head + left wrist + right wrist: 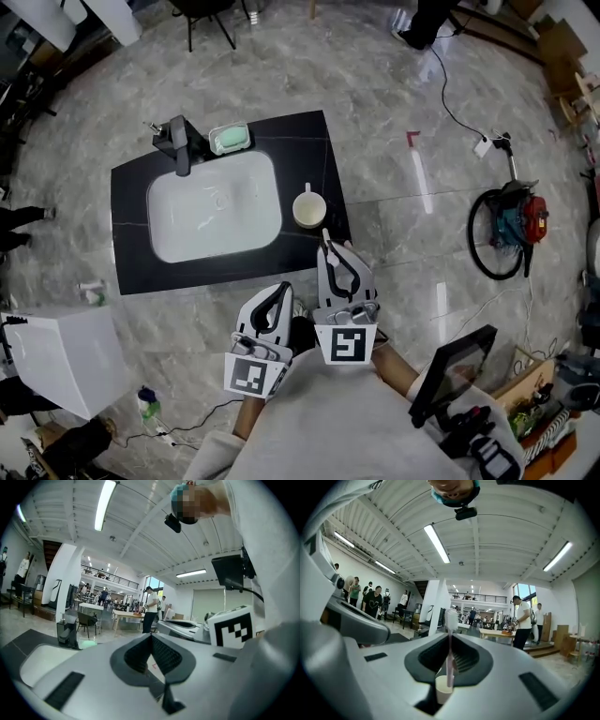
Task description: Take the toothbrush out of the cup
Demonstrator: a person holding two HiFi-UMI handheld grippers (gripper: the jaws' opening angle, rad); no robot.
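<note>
A white cup stands on the black counter to the right of the sink. My right gripper is held just in front of the cup, shut on a toothbrush with a pink handle. The brush stands upright between the jaws, its white bristle head above the tips. In the right gripper view the cup shows low down behind the handle, apart from the right gripper. My left gripper is nearer the person's body and left of the right one. The left gripper is shut with nothing in it.
The white sink basin fills the counter's middle, with a dark faucet and a green soap dish at its back. A white box stands on the floor at the left. Cables and a red tool lie at the right.
</note>
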